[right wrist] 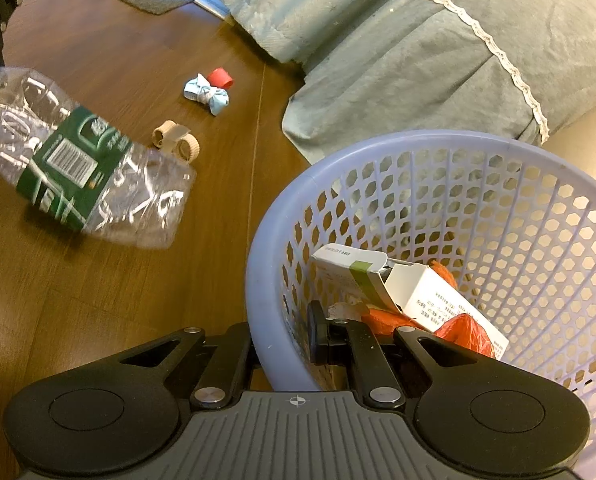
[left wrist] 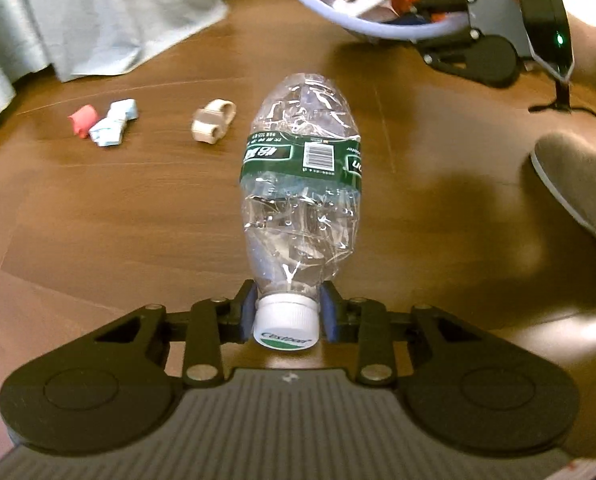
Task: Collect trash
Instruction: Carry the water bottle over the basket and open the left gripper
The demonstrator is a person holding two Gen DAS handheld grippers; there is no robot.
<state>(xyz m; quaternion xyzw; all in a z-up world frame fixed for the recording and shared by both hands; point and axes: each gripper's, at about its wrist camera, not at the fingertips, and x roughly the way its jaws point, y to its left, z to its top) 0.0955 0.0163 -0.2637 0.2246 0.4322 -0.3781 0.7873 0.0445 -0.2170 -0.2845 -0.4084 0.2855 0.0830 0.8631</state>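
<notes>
L tongs (left wrist: pixel 286 316) closed on white cap of crushed plastic bottle (left wrist: pixel 301 184), held clear above wood floor (left wrist: pixel 98 220). R tongs (right wrist: pixel 282 336) clamped across rim of lavender basket (right wrist: pixel 258 280), one finger inside, one outside. Basket contains white carton (right wrist: pixel 417 292) and orange scraps. On floor near bedding: red scrap (right wrist: pixel 221 77), blue wrapper (right wrist: pixel 206 94), tan item (right wrist: pixel 176 144), prob. cardboard.

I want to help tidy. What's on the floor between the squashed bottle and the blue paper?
In the right wrist view, a tan cardboard scrap lies on the floor between the bottle and the blue paper.
</notes>
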